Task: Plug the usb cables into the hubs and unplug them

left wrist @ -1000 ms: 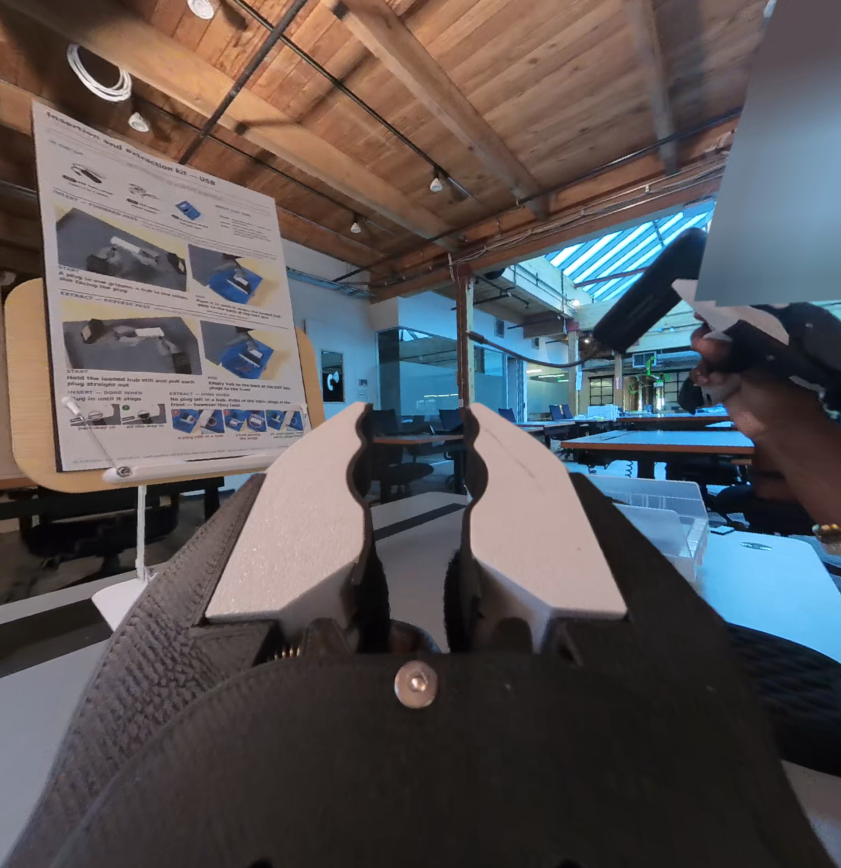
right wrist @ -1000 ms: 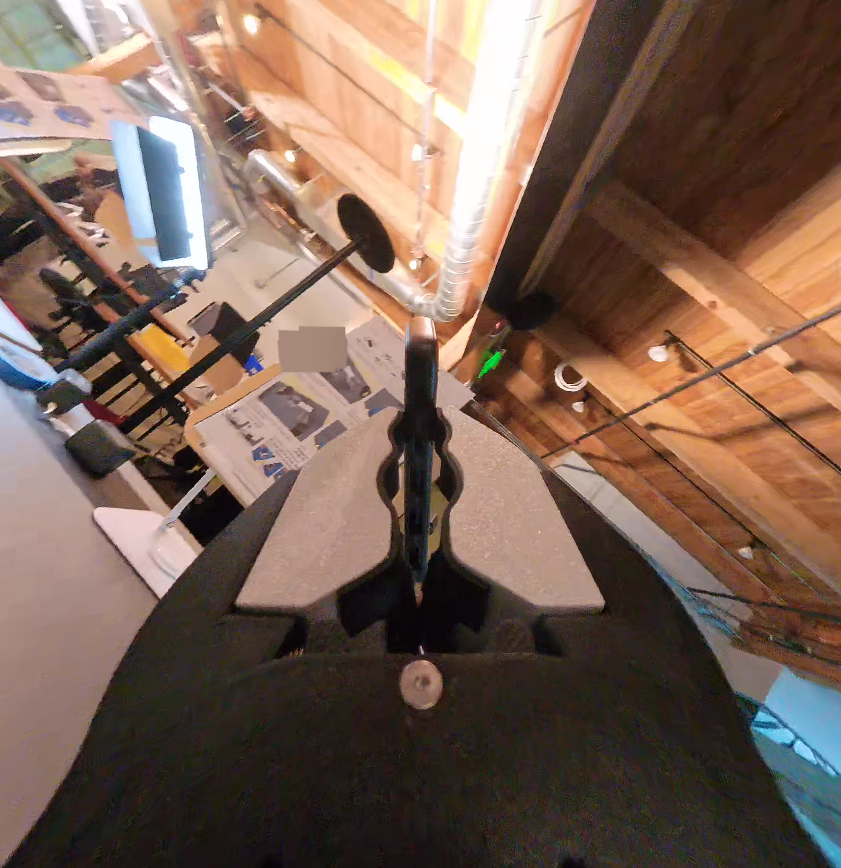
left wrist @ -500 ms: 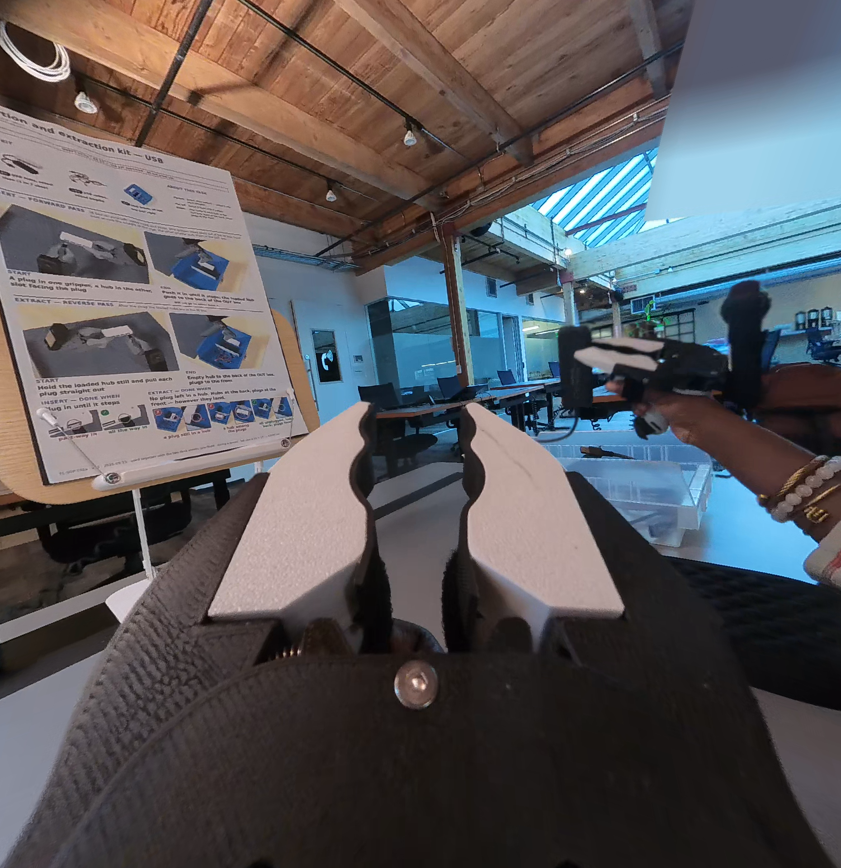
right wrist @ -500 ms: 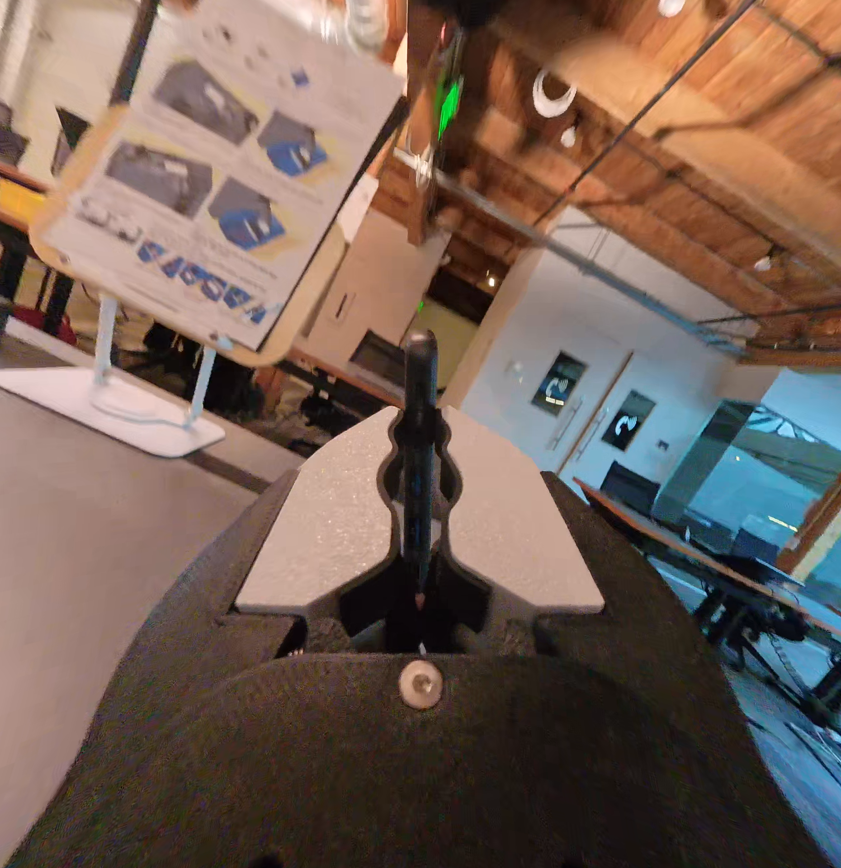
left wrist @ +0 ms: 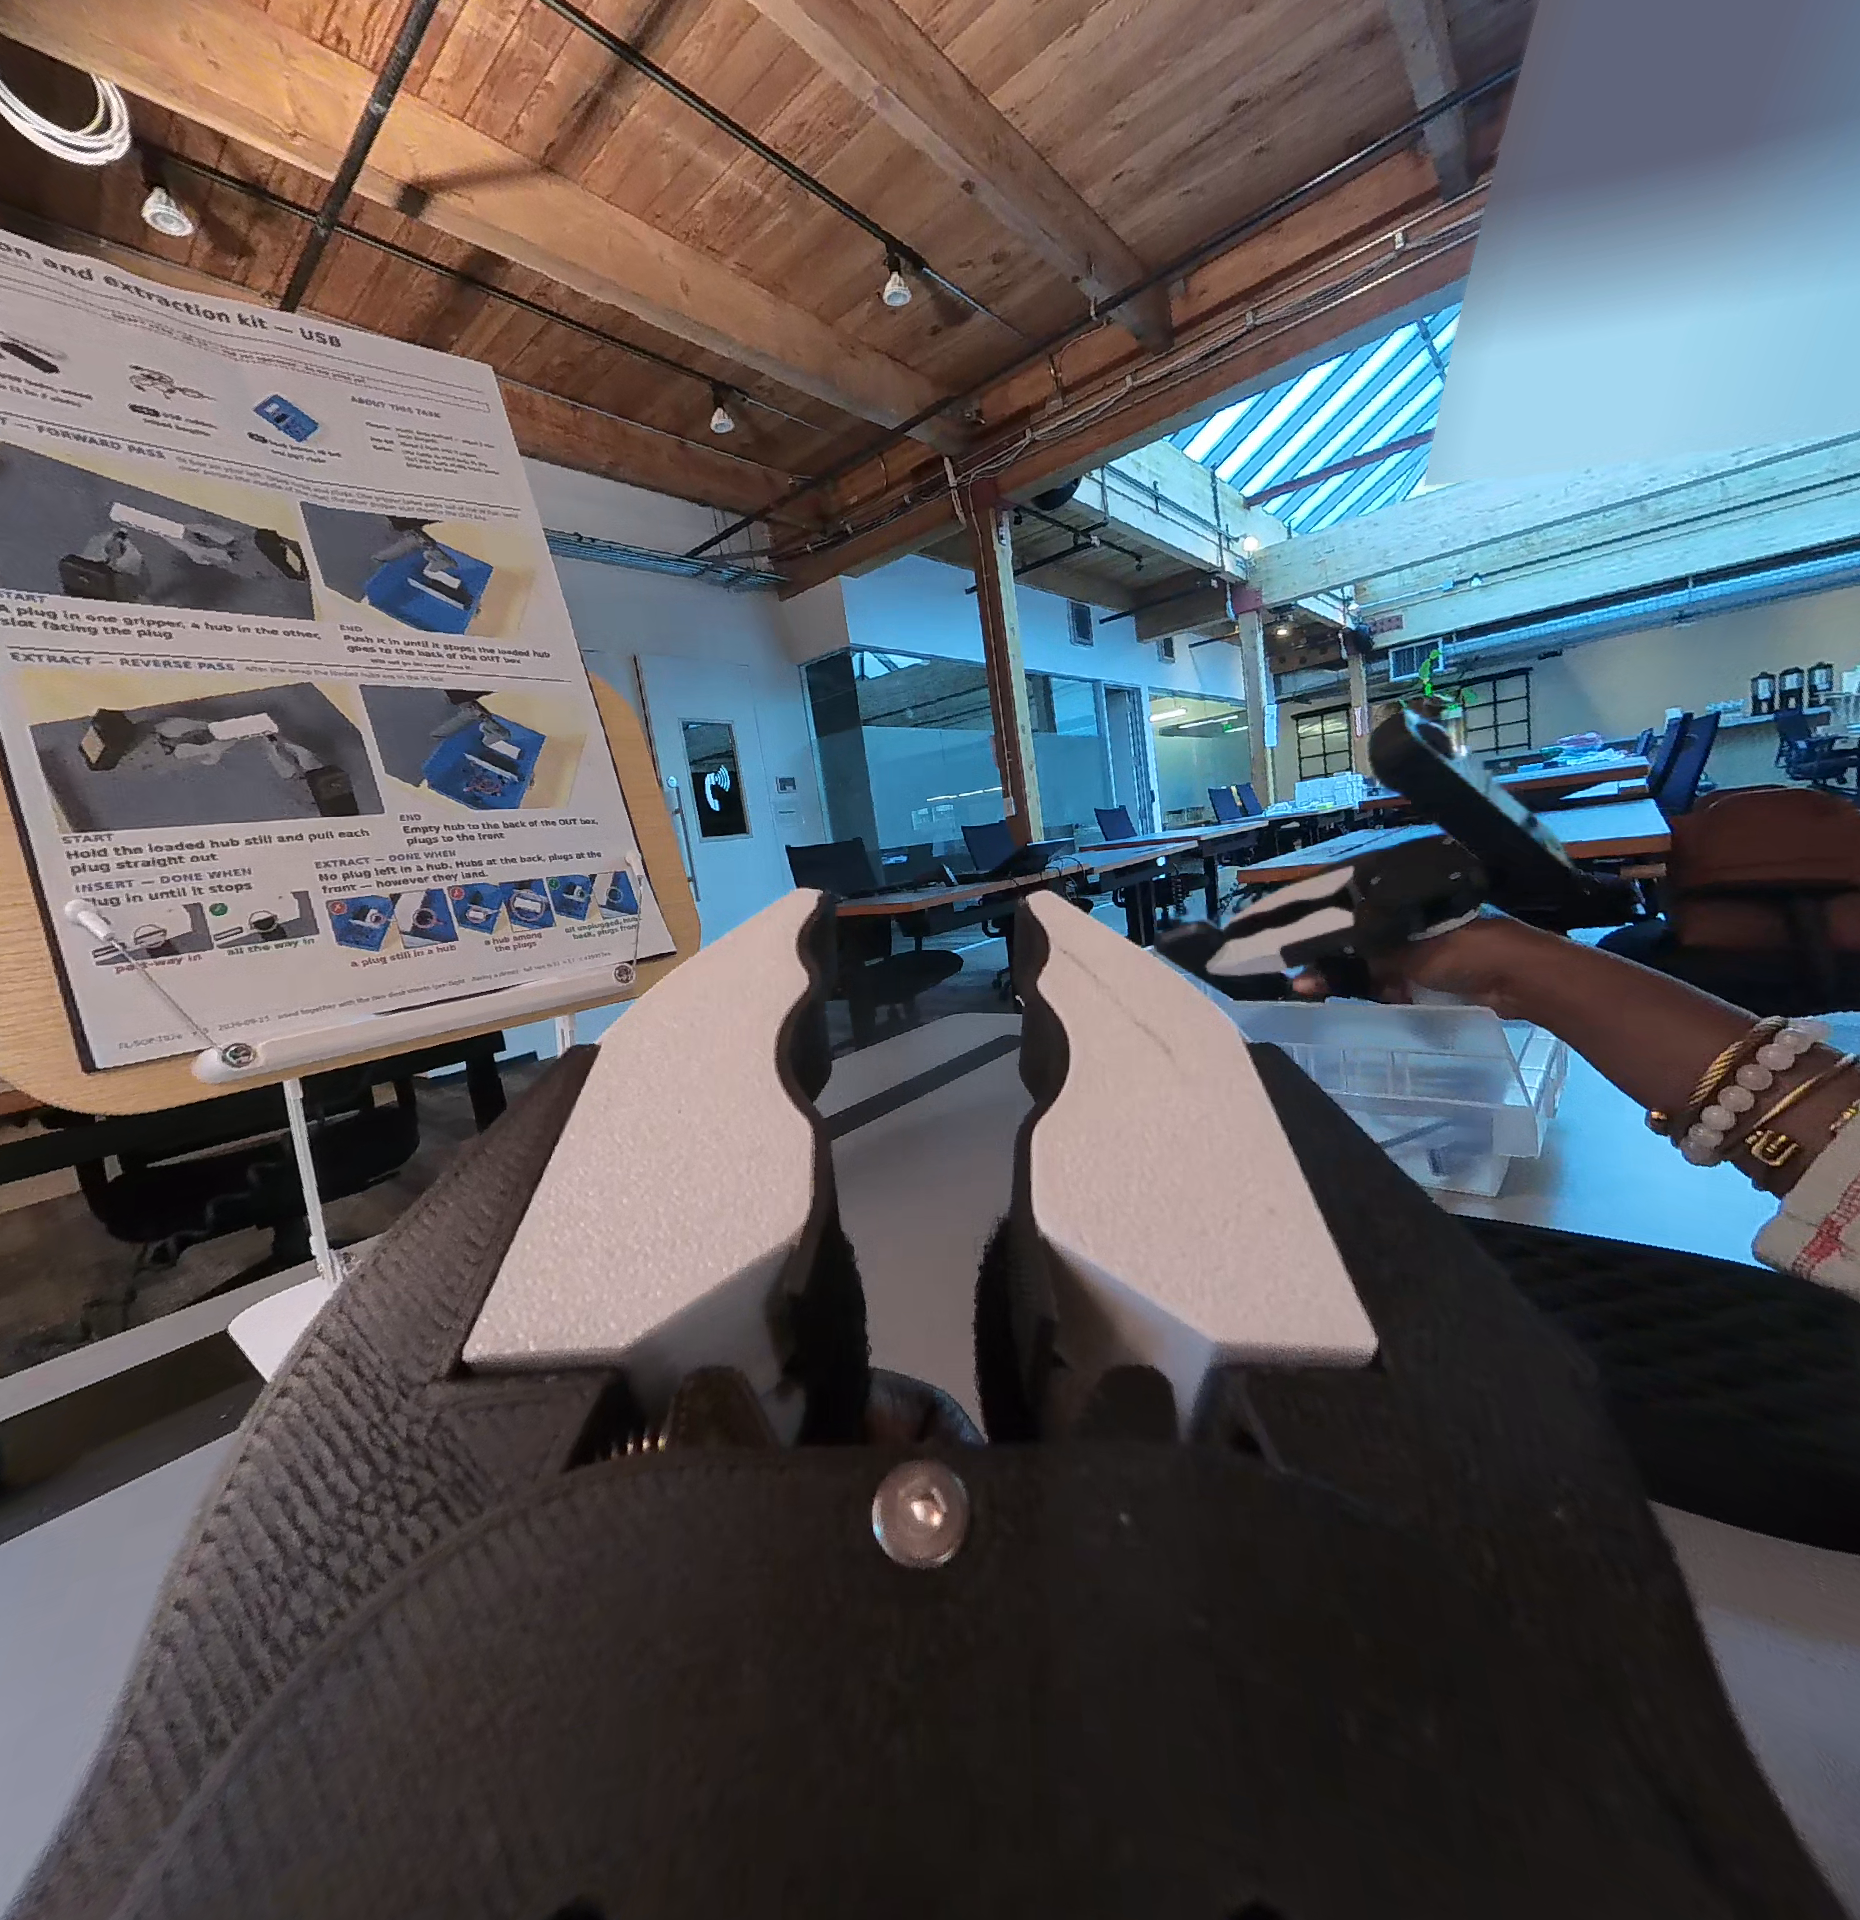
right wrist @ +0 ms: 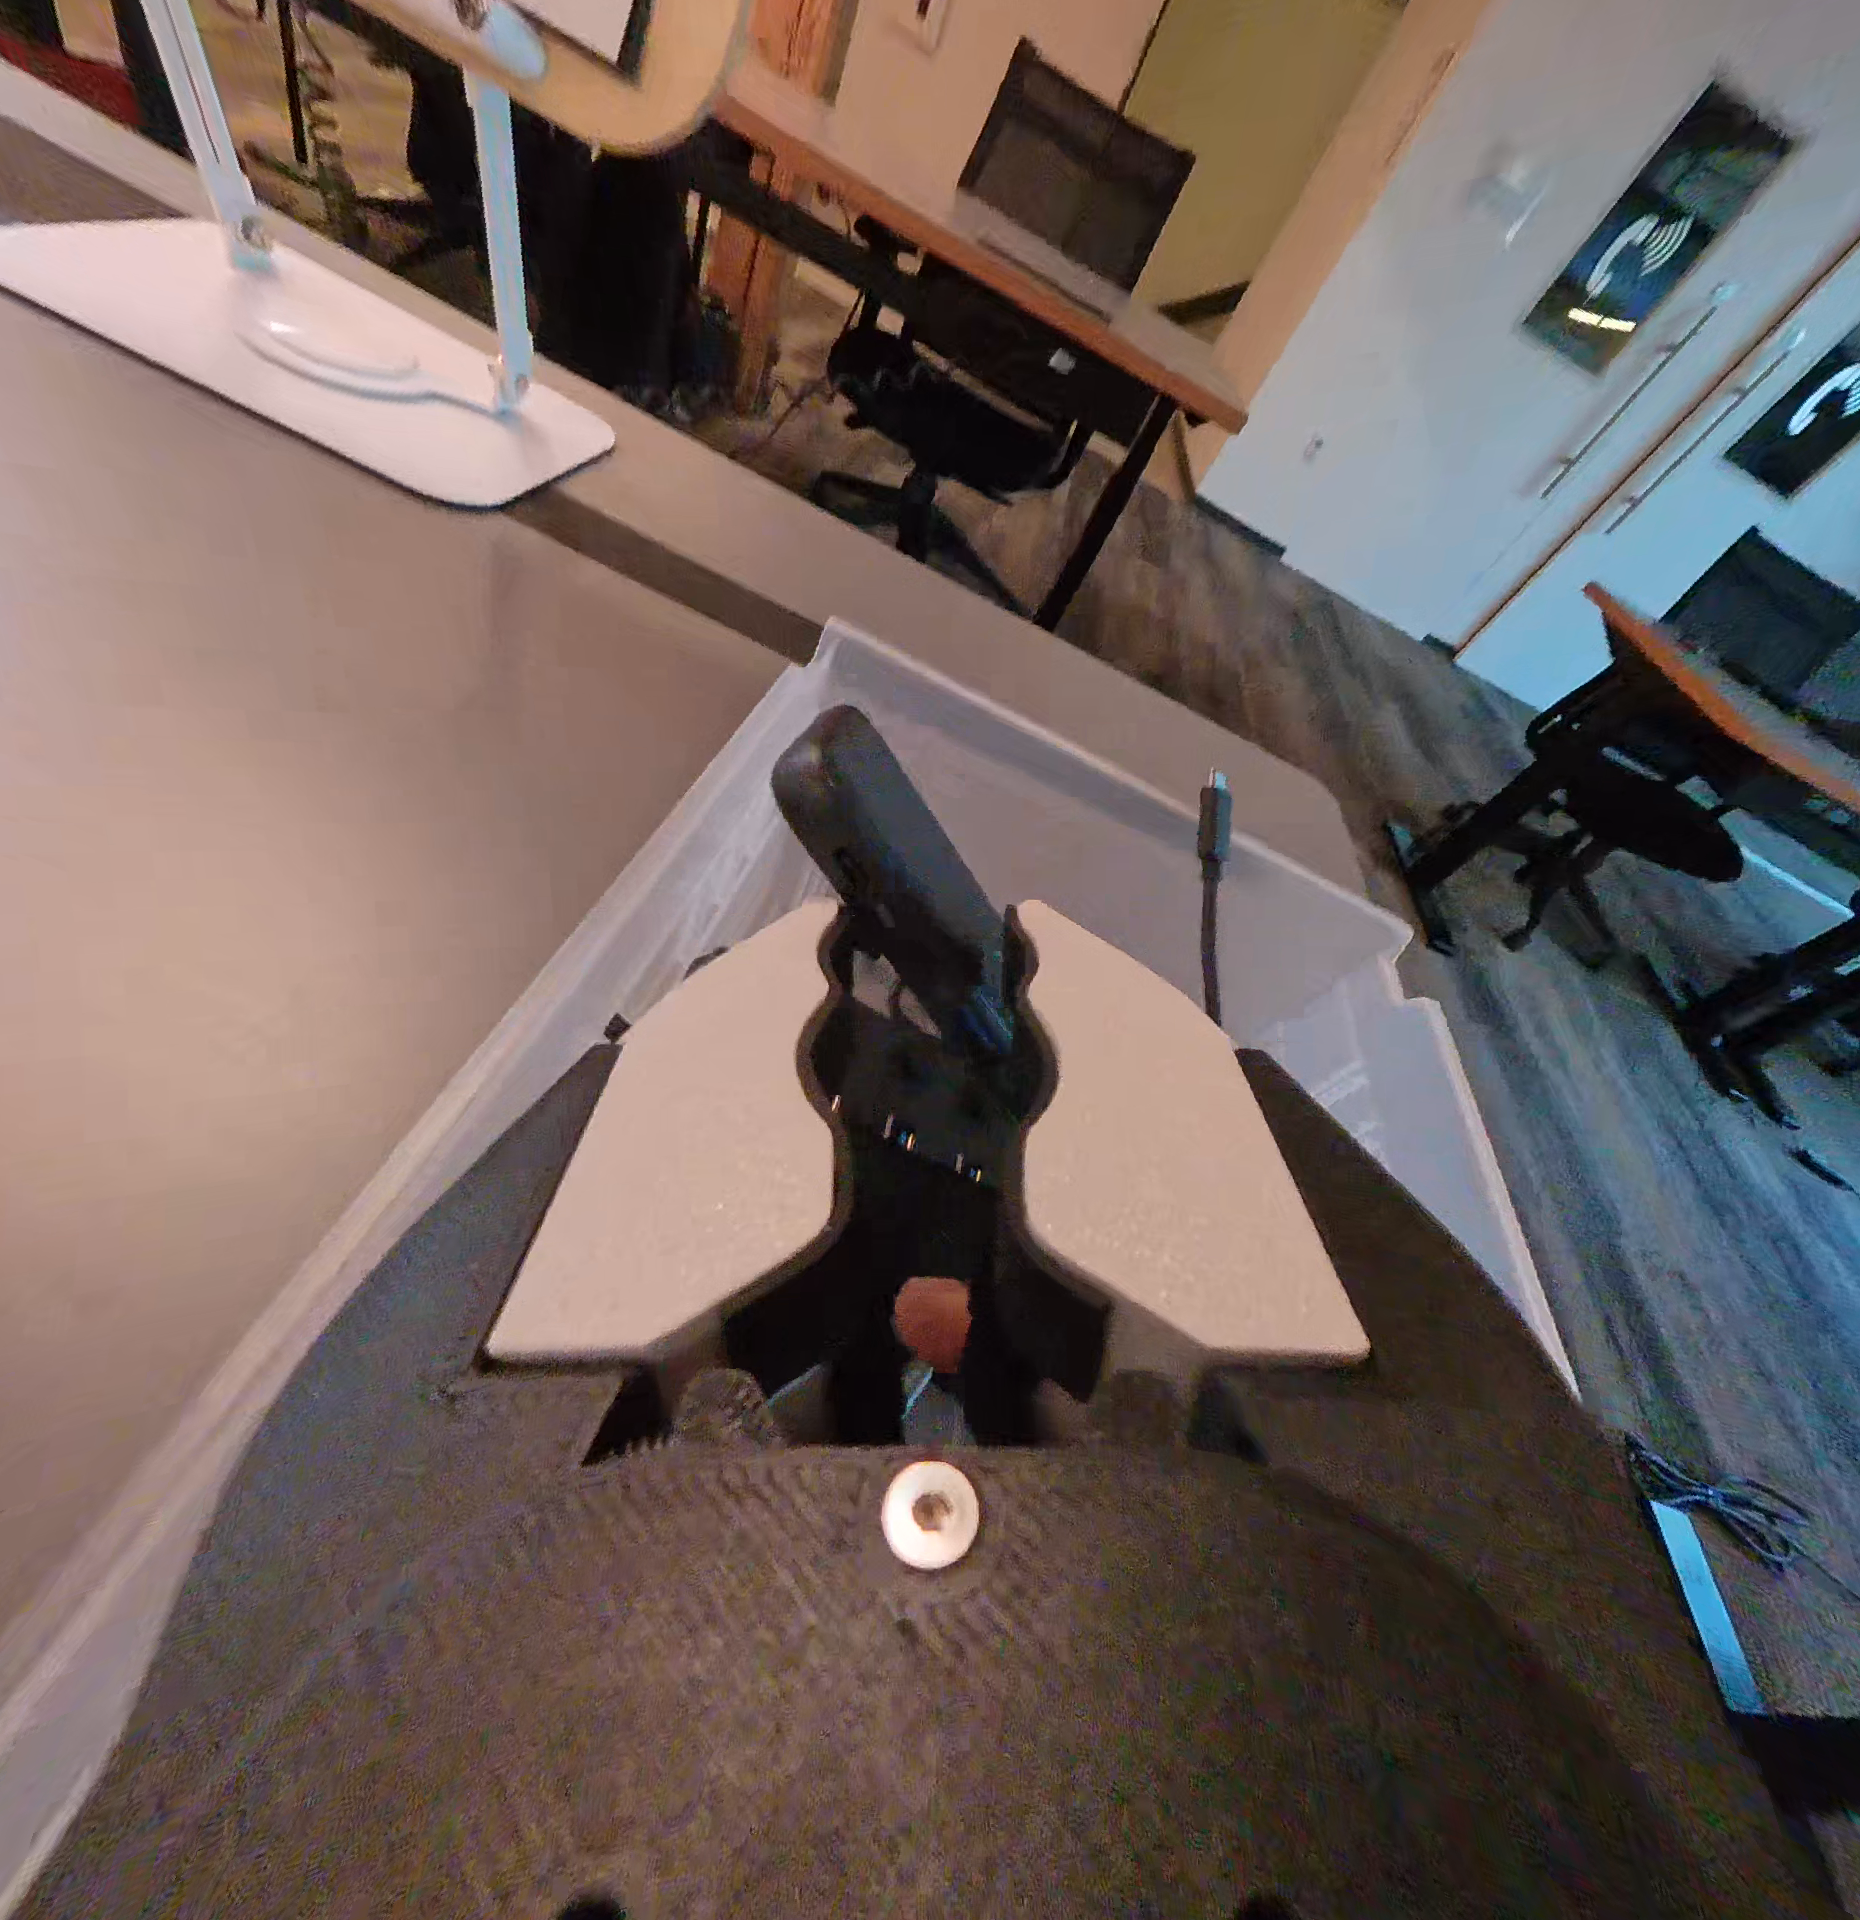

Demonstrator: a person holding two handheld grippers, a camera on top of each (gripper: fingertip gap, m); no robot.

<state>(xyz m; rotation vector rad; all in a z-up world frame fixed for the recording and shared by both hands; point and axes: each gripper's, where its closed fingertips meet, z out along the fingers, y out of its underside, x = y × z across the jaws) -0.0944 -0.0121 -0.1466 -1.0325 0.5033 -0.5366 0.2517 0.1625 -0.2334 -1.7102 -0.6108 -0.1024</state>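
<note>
- Our left gripper [left wrist: 921,935], centre frame, has its fingers slightly spread around nothing.
- Our right gripper [right wrist: 928,940] has its fingers parted, the black hub [right wrist: 890,857] leaning loosely between them, over the clear bin [right wrist: 1310,831] mid-frame.

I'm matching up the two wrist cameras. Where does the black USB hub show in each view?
Left wrist view: the black USB hub is at the far right, slanting up above the right gripper.
Right wrist view: the hub is centre frame, tilted between that gripper's fingers, over the clear plastic bin.
Shared landmark: the bin; also the white stand base.
</note>
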